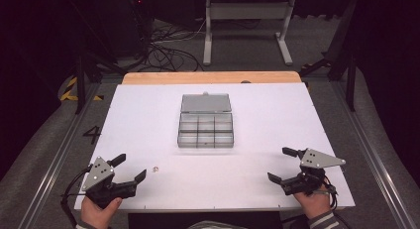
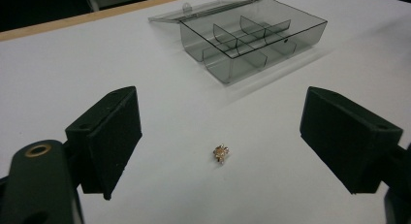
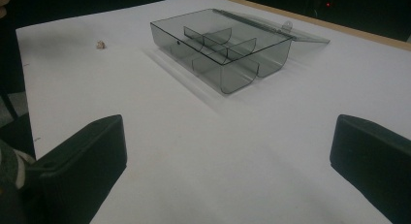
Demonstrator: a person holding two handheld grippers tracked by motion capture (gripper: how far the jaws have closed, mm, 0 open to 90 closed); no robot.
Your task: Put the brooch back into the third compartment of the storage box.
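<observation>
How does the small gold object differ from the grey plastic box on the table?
The small gold object is tiny and opaque; the compartment box is far larger and see-through. The object lies near the left gripper, in front of its open jaws; the box sits mid-table, between both grippers. The box stands open, lid folded back. Both rest on the white table, untouched.

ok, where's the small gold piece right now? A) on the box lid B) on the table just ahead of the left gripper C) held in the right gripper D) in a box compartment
B: the piece lies on the table ahead of the open left gripper, apart from the box.
</observation>
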